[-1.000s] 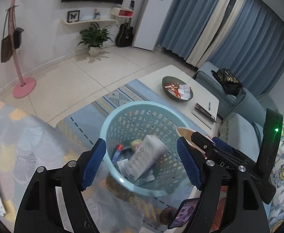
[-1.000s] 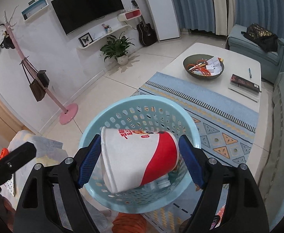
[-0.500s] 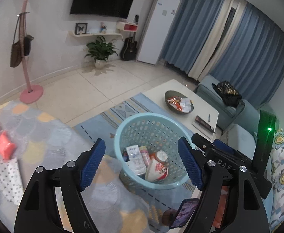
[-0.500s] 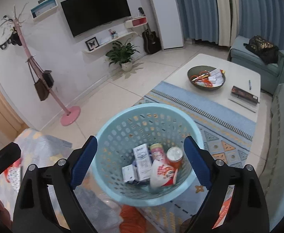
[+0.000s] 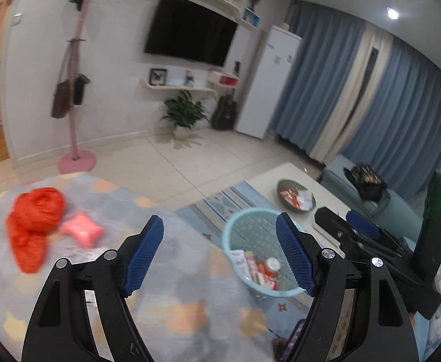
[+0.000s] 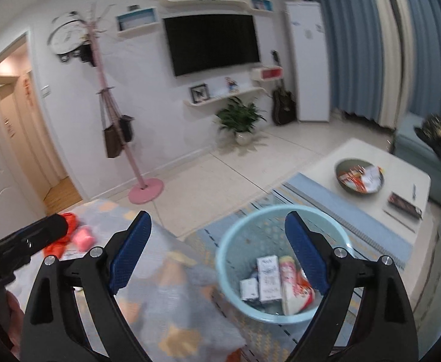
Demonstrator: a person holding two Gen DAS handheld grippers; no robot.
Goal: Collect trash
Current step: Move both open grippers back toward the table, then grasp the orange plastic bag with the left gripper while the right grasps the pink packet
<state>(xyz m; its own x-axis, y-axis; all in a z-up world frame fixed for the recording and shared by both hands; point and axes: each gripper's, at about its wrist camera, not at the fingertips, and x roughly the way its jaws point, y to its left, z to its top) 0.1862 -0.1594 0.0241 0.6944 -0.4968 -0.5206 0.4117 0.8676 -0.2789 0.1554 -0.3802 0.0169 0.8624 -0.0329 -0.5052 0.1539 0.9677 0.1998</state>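
both pairs of jaws stand released with nothing between them: the left gripper (image 5: 220, 256) and the right gripper (image 6: 217, 250) hold no trash. the blue basket (image 6: 335, 226) on the rug holds cartons (image 6: 268, 277) and a red-and-white cup (image 6: 295, 286), so the drop step looks finished. i judge the next step is a new pick: on the patterned cloth (image 5: 160, 286) lie an orange bag (image 5: 33, 217) and a pink packet (image 5: 83, 230), well apart from both grippers.
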